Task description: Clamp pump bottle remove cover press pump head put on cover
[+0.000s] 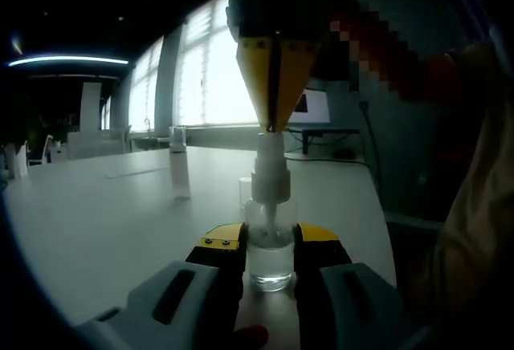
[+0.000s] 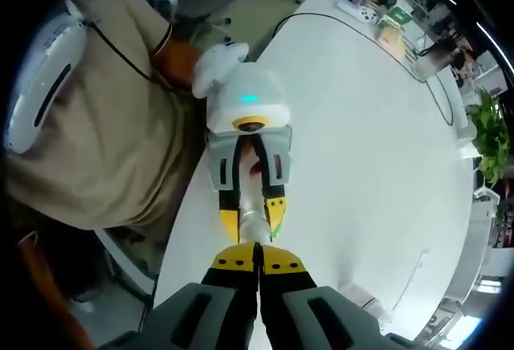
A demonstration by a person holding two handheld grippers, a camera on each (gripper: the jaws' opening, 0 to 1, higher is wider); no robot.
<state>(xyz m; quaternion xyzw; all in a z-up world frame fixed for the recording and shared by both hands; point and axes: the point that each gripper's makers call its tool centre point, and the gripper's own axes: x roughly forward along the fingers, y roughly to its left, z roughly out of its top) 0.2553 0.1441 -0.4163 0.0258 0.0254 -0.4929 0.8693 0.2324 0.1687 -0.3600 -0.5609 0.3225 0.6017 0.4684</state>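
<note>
Left gripper (image 1: 269, 246) clenches the bottle (image 1: 270, 258) to steady it on the table (image 1: 120, 221); right gripper (image 1: 273, 121), jaws pinched together, bears on the pump (image 1: 270, 175); cover (image 1: 178, 161) stands apart.

My white tabletop (image 1: 104, 221) stretches toward bright windows (image 1: 213, 77), with a monitor (image 1: 312, 107) at its far edge. I see a potted plant (image 2: 488, 137) beside the tabletop's curved end, an office chair (image 2: 189, 1) on the floor, and small clutter (image 2: 377, 9) at the far end.
</note>
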